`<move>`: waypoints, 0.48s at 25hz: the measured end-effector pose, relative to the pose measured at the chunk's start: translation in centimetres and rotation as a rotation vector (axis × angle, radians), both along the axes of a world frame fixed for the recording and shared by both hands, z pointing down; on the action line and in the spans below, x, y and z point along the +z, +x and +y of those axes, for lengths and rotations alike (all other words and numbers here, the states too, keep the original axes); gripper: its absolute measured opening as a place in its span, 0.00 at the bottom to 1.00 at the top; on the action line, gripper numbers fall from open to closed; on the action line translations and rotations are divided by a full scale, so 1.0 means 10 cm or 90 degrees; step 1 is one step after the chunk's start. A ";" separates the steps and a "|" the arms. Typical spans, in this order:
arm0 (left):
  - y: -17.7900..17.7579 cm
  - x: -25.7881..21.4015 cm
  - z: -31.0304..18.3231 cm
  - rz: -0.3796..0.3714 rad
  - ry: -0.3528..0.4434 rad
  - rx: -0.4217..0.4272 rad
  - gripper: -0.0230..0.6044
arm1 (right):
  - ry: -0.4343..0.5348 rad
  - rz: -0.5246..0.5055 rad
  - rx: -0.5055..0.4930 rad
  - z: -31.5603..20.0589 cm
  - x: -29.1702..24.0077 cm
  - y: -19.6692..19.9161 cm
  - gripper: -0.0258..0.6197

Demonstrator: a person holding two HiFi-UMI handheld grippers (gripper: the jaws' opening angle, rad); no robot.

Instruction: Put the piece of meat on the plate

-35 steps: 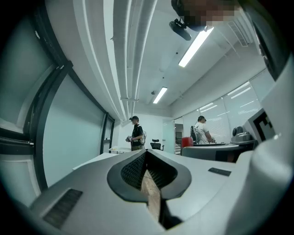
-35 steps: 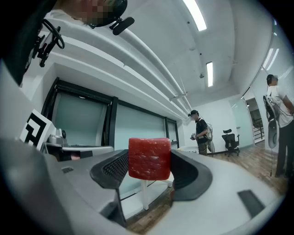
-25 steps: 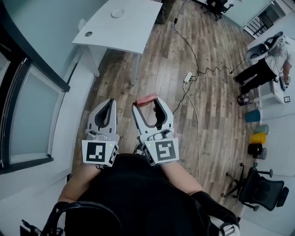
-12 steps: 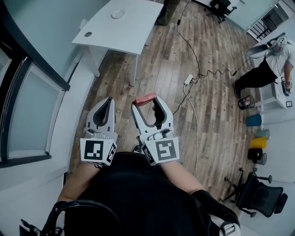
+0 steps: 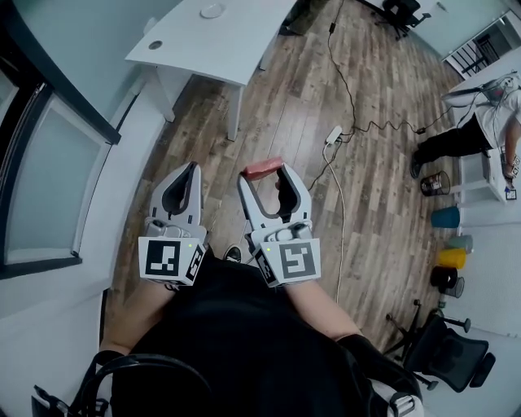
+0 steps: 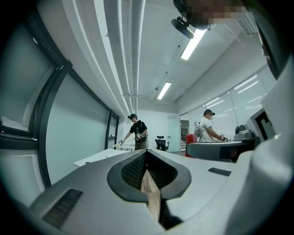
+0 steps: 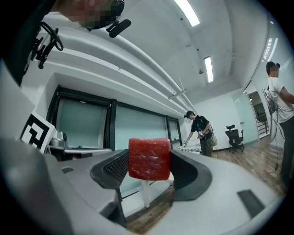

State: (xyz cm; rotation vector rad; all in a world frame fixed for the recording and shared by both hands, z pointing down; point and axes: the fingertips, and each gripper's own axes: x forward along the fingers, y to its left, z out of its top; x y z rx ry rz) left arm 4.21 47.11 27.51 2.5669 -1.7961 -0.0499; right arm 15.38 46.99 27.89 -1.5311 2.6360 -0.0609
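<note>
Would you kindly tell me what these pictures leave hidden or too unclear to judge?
- Round dish on the white table: head view, tiny and far off near the top edge; whether it is the plate is unconfirmed.
- Piece of meat: right gripper view shows one face only; the right gripper covers its clamped sides.

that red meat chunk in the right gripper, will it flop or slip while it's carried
Probably stiff: the piece of meat keeps a square, blocky face and juts past the tips of the right gripper without drooping. It looks light, being a small block held only at the tips. Slipping seems unlikely while the ribbed pads press both its sides.
</note>
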 end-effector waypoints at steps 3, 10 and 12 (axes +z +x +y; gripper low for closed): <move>-0.01 0.04 -0.08 0.000 -0.007 0.002 0.04 | -0.015 0.000 0.004 -0.07 0.02 0.00 0.48; -0.04 0.12 -0.46 0.007 -0.020 0.024 0.04 | -0.017 0.001 0.021 -0.35 0.08 -0.01 0.48; -0.10 0.13 -0.63 0.009 -0.022 0.028 0.04 | -0.020 0.013 0.022 -0.50 0.13 -0.05 0.48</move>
